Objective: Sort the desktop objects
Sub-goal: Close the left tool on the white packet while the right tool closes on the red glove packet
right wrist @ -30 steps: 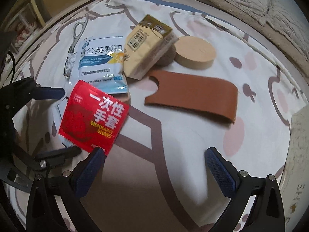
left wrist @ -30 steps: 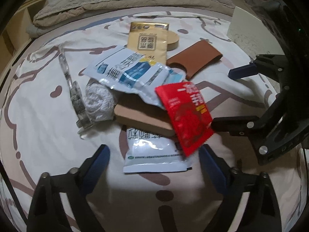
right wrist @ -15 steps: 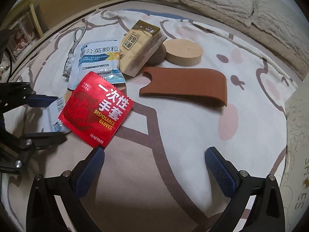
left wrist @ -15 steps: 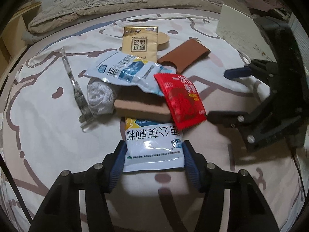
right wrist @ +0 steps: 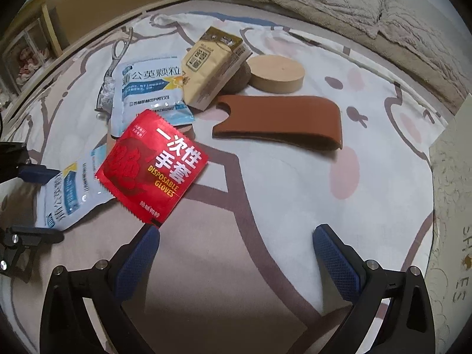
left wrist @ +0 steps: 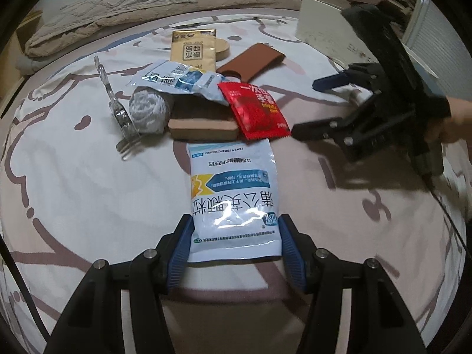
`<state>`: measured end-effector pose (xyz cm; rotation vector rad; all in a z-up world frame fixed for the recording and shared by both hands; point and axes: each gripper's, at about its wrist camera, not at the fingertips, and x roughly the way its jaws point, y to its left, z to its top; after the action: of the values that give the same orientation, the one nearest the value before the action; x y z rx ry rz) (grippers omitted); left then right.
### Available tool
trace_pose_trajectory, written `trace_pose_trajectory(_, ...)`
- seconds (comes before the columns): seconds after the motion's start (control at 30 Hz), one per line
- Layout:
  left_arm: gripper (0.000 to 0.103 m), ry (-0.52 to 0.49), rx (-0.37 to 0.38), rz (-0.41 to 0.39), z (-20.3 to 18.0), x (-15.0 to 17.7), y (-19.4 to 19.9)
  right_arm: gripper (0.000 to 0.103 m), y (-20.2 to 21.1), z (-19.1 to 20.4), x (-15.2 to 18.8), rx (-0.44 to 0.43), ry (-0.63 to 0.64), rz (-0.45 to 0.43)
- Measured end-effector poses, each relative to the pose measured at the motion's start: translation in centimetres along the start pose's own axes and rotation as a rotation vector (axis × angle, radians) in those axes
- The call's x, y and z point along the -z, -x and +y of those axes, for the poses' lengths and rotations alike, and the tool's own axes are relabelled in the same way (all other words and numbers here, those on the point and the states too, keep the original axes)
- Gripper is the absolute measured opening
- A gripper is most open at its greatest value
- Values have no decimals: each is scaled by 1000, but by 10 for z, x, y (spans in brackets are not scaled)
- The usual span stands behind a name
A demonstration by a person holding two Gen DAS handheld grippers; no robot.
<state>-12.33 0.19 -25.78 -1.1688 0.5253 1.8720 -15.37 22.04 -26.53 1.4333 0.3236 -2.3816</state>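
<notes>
Both tilted steeply down: left hand-held gripper (left wrist: 234,246) pinching white sachet (left wrist: 234,200); right hand-held gripper (right wrist: 236,253) spread.

Left gripper (left wrist: 234,246): pointing steeply down, blue pads closed in on both side edges of sachet (left wrist: 233,203), pressing at its near end; black finger links spread toward 5 and 7 o'clock.
Right gripper (right wrist: 236,253): also pointing steeply down, jaws wide apart, nothing between pads. In left view it sits at 2 o'clock, hand (left wrist: 458,116) behind it at frame edge.
</notes>
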Motion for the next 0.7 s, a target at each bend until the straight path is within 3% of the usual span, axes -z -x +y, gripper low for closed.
trace_pose_trajectory(0.17,58,-59,12,0,-2,12,4,103,2,1,-12,-30,19,75)
trace_pose_trajectory(0.3,58,-52,33,-6,-1,17,5,103,20,9,-22,-110,20,22)
trace_pose_trajectory(0.4,59,-55,37,-7,-1,19,4,103,18,9,-30,-195,-93,27)
trace_pose_trajectory(0.53,60,-55,40,-14,-1,20,4,103,1,6,-37,-227,-246,84)
trace_pose_trajectory(0.7,60,-53,46,-21,0,22,5,103,-4,3,-47,-263,-360,72)
